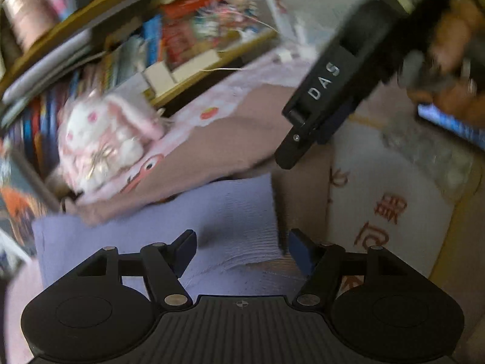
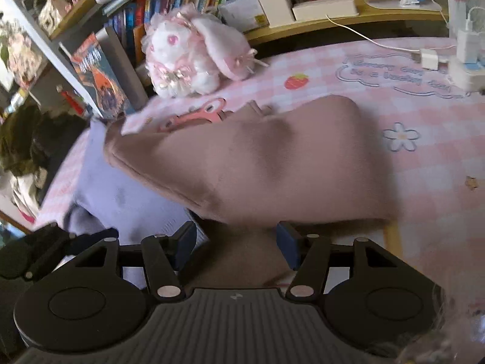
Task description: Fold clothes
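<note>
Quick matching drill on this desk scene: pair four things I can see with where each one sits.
1. plush rabbit
2. brown garment
3. lavender garment
4. charger

A. far right of the mat
B. partly under the brown one
C. beside the books
D. middle of the mat

Pairs: 1-C, 2-D, 3-B, 4-A
</note>
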Motion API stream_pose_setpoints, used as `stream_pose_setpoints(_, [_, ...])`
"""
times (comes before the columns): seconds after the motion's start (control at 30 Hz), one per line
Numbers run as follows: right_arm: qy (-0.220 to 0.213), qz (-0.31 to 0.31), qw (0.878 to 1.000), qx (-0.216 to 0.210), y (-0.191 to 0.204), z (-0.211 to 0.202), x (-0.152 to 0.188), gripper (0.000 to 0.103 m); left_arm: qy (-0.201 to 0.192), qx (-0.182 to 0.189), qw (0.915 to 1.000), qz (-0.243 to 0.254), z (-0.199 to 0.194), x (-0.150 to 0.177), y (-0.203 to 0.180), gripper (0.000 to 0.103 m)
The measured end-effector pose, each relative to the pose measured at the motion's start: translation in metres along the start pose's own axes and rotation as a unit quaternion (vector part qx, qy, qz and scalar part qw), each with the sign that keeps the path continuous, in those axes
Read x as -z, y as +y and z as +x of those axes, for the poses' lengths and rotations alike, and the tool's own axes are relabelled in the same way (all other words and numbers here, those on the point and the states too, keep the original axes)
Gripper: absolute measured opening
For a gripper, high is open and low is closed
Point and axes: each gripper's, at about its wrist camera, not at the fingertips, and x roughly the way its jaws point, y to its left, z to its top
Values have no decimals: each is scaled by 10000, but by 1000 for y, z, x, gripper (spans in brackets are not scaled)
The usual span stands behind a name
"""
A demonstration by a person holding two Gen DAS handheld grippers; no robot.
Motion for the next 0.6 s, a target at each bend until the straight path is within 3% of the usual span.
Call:
stream_pose_setpoints(0.27, [230, -531, 9983, 42, 10, 9, 10, 54, 146, -450, 9981, 395, 14, -6, -15, 68])
stream_pose_setpoints(0.3, [232, -640, 9976, 107, 13, 11, 10, 53, 153, -468, 9980, 394, 15, -6, -15, 52])
stream_pose_setpoints(0.33, [239, -721, 9969, 199, 15, 13, 10, 50, 144, -421, 9985, 322, 15, -4, -10, 20])
stream_pose_setpoints(0.37, [245, -799, 9961, 294, 18, 16, 11, 48, 124, -379, 9989, 228, 14, -3, -5, 11])
stream_pose_setpoints(0.5, [239, -953, 9938, 521, 23, 23, 12, 46, -303, -414, 9945, -915, -18, 2, 52, 9])
stream_pose_setpoints(0.6, [195, -1101, 9911, 718, 27, 25, 15, 44, -604, -480, 9793, -1872, -43, 10, 102, 8])
